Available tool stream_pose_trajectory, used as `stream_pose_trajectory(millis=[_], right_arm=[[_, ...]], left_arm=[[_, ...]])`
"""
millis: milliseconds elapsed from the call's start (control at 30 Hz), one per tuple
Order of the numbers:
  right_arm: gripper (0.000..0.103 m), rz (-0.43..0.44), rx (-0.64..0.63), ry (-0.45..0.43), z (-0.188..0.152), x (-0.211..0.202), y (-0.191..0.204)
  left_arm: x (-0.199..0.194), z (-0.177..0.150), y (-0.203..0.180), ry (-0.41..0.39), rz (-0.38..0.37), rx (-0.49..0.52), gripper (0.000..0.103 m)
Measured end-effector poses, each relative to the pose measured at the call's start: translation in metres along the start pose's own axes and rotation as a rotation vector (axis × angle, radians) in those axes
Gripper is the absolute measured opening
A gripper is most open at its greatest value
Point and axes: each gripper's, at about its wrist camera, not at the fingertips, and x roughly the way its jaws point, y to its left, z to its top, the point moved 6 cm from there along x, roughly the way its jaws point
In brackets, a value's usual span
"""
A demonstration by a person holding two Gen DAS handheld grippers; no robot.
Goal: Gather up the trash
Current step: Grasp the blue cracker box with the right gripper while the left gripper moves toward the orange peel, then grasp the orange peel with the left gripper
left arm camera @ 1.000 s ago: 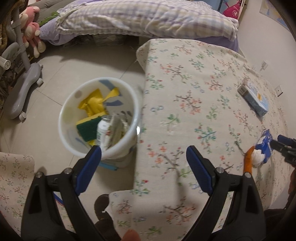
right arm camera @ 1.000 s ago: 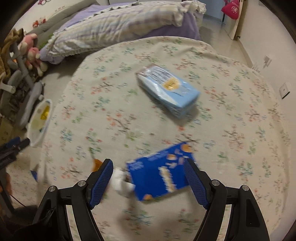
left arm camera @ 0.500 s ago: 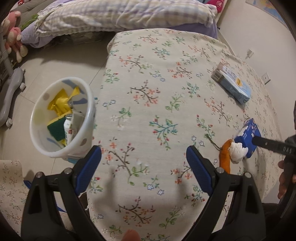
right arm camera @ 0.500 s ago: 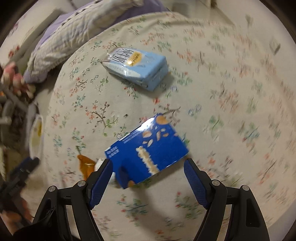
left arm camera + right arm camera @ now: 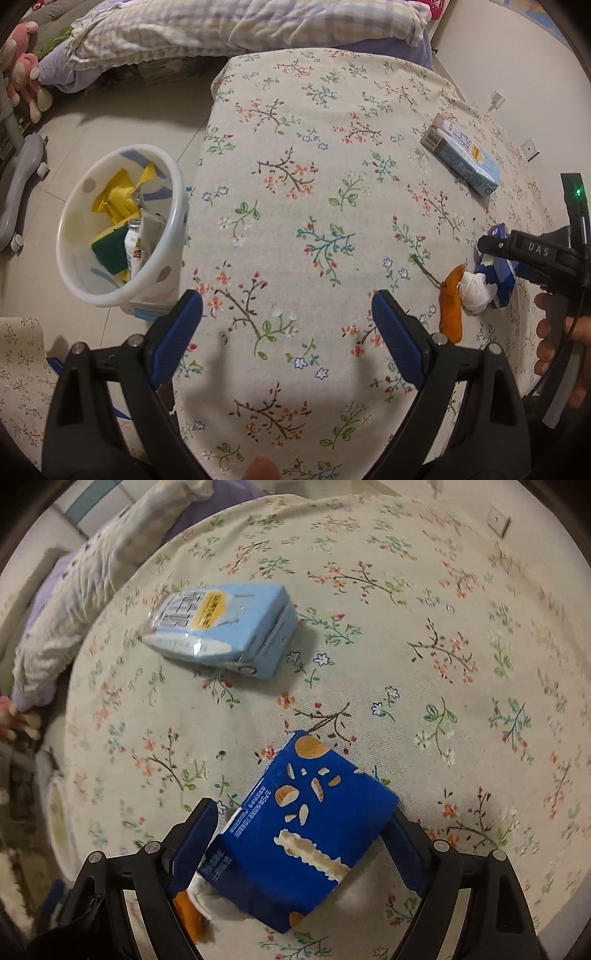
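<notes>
A dark blue snack box (image 5: pixel 306 830) lies on the floral tablecloth (image 5: pixel 443 627), between the fingers of my right gripper (image 5: pixel 301 830), which is open around it; whether the pads touch it I cannot tell. A white crumpled tissue (image 5: pixel 476 291) and an orange peel (image 5: pixel 452 306) lie beside the box (image 5: pixel 498 273) in the left wrist view. A light blue tissue pack (image 5: pixel 221 627) lies farther back. My left gripper (image 5: pixel 286 325) is open and empty above the table's near edge. A white trash bin (image 5: pixel 122 229) holding trash stands on the floor to the left.
A bed with a plaid blanket (image 5: pixel 240 26) lies beyond the table. A grey chair base (image 5: pixel 18 184) and pink plush toys (image 5: pixel 26 66) stand on the floor at far left. A wall (image 5: pixel 517 55) runs along the table's right side.
My right gripper has moved down and forward so the blue box now sits between its fingers. My left gripper has swung from over the bin to over the table.
</notes>
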Motion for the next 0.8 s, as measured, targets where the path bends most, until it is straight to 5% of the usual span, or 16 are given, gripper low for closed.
stream_pose_trajectory(millis=[367,800], right_arm=[[0.071,0.011,-0.13,-0.023,-0.009,-0.014,-0.026],[0.071,0.049,-0.114,-0.085,-0.006,-0.049,-0.085]], left_arm=[[0.009,-0.008,-0.039,0.054,-0.104,0.062,0.089],[0.028,-0.017,-0.123,0.166,-0.35,0.098,0.047]])
